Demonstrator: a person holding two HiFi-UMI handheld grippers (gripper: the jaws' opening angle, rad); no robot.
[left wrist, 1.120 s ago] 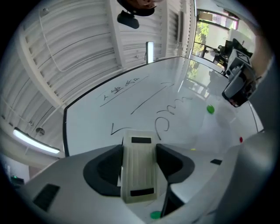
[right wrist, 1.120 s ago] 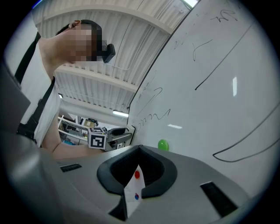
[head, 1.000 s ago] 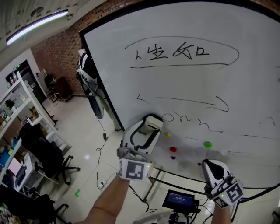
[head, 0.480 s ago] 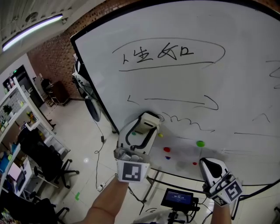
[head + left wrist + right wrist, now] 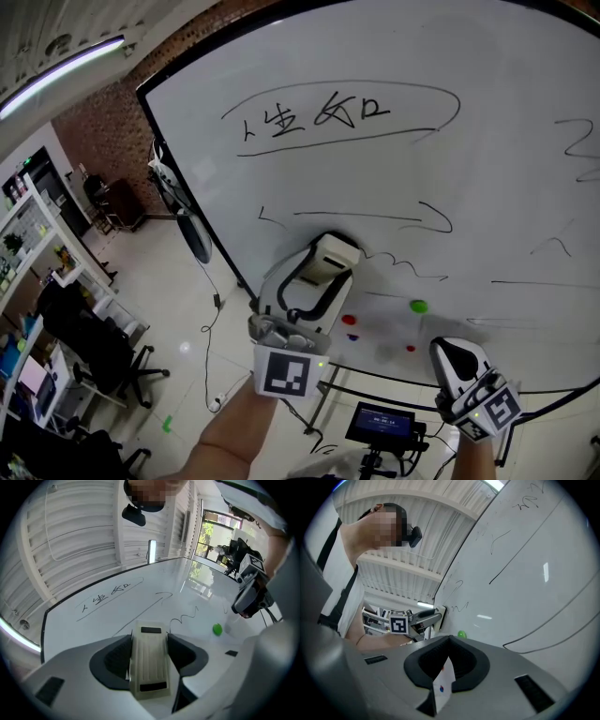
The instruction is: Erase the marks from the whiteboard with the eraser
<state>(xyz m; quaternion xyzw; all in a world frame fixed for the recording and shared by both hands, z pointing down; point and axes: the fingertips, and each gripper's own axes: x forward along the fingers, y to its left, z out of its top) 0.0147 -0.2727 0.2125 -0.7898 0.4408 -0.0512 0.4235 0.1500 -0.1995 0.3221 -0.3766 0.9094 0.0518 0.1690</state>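
Eraser (image 5: 333, 255) between the jaws of the left gripper (image 5: 323, 270), at the whiteboard (image 5: 525, 169); right gripper (image 5: 457, 360) lower right.

Left gripper (image 5: 322, 270), right gripper (image 5: 457, 360): white shells, black jaw pads, black-and-white marker cubes (image 5: 284, 373); white shirt (image 5: 344, 602).

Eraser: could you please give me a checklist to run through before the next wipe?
1. Grip: the left gripper is shut on the eraser, one jaw on each side. Ok.
2. Eraser flat against the board: cannot tell.
3. Next target: the squiggle lies just right of the eraser, unerased. Ok.
4. Path: the green magnet sits below the squiggle, apart from it. Ok if the wipe stays above it.
5. Right gripper: shut, holding nothing, low near the board's lower edge, off the path. Ok.
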